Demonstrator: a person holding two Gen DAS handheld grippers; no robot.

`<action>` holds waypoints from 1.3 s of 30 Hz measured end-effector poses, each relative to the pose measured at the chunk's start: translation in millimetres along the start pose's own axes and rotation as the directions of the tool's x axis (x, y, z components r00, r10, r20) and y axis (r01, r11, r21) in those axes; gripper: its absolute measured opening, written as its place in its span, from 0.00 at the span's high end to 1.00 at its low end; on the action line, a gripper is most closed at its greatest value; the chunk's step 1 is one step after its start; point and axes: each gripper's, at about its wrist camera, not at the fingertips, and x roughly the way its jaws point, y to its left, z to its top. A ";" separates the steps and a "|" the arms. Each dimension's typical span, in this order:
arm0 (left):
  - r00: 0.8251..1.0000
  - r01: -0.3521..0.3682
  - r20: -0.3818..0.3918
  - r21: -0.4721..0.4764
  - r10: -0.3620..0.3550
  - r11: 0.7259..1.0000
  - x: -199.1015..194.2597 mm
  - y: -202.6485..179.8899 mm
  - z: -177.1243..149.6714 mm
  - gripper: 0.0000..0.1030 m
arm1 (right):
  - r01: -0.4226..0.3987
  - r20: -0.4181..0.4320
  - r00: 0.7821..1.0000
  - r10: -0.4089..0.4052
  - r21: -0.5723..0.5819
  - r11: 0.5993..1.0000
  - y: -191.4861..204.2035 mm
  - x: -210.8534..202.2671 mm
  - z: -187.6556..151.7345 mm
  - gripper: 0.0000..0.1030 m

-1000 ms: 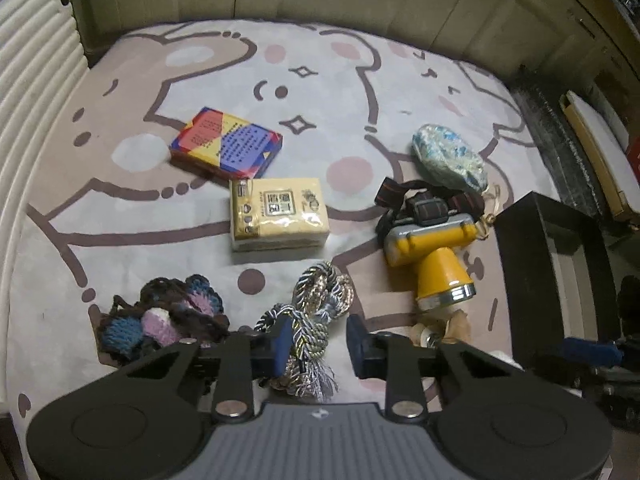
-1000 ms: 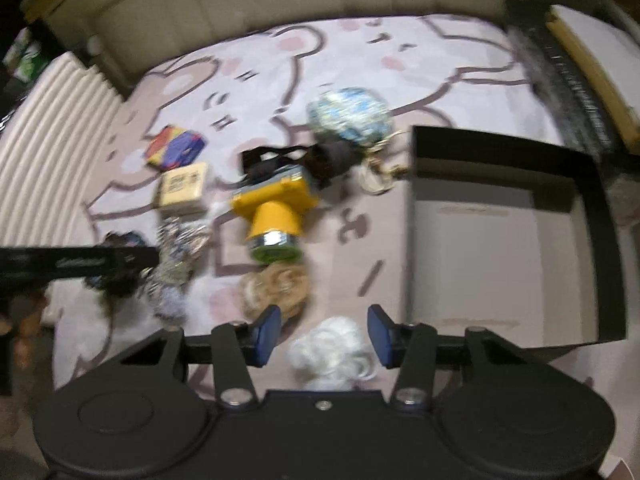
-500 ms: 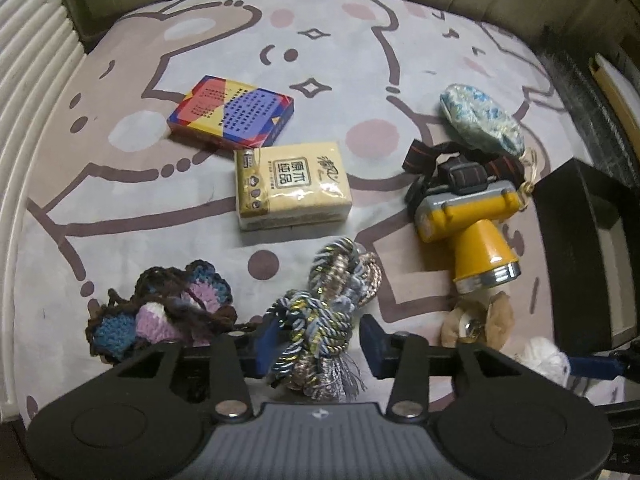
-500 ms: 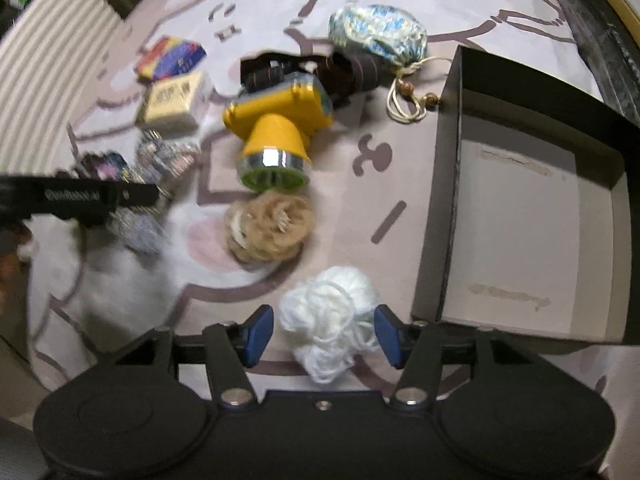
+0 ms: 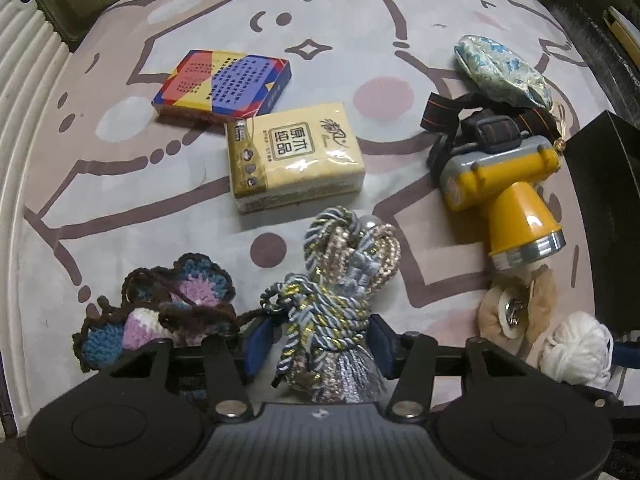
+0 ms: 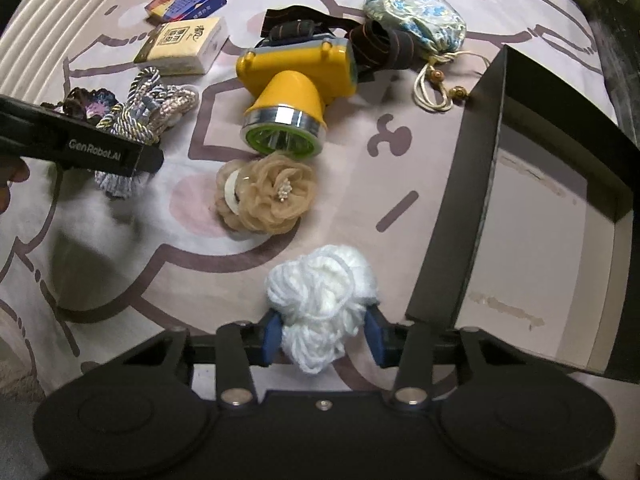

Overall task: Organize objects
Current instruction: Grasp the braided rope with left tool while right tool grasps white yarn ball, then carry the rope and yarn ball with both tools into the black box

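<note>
Left wrist view shows the left tongs (image 5: 318,344) set wide apart around the tassel end of a braided cord bundle (image 5: 340,280), one blue pad on each side and neither visibly pressing it. The bundle lies on a cartoon-print mat (image 5: 120,168), just beside a crocheted piece (image 5: 160,312) and below a yellow tissue pack (image 5: 294,156) and a colourful card box (image 5: 224,80). In the right wrist view the right tongs (image 6: 324,334) stand open in the same way around a ball of white yarn (image 6: 322,292); the pads sit at its sides, and I cannot tell whether they touch the fluff. The black box (image 6: 540,208) stands open and empty just right of the yarn. A yellow headlamp (image 6: 296,96), a tan fabric flower (image 6: 268,196) and a blue patterned pouch (image 6: 416,16) wait farther out on the mat. The step in hand looks like the start of two pickups at once, with nothing yet in the box. Next, each pair of tongs likely needs to close until the soft material compresses enough to hold, then lift straight up; the cord's loose loops could snag the crocheted piece, and the yarn has the shorter trip over the box wall.
</note>
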 end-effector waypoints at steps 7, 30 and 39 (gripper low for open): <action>1.000 0.019 0.022 -0.002 -0.019 1.000 -9.9 3.1 1.0 0.63 | -0.007 0.028 1.000 0.006 0.021 1.000 3.0 -9.5 0.0 0.65; 0.961 0.118 0.261 -0.076 -0.095 0.990 -103.0 2.4 -20.7 0.64 | -0.067 0.335 0.942 -0.033 0.283 0.957 -17.5 -89.7 -6.6 0.68; 0.955 0.114 0.286 -0.092 -0.084 0.989 -116.7 6.0 -32.7 0.64 | -0.048 0.387 0.918 -0.091 0.336 0.941 -21.5 -103.8 -5.8 0.68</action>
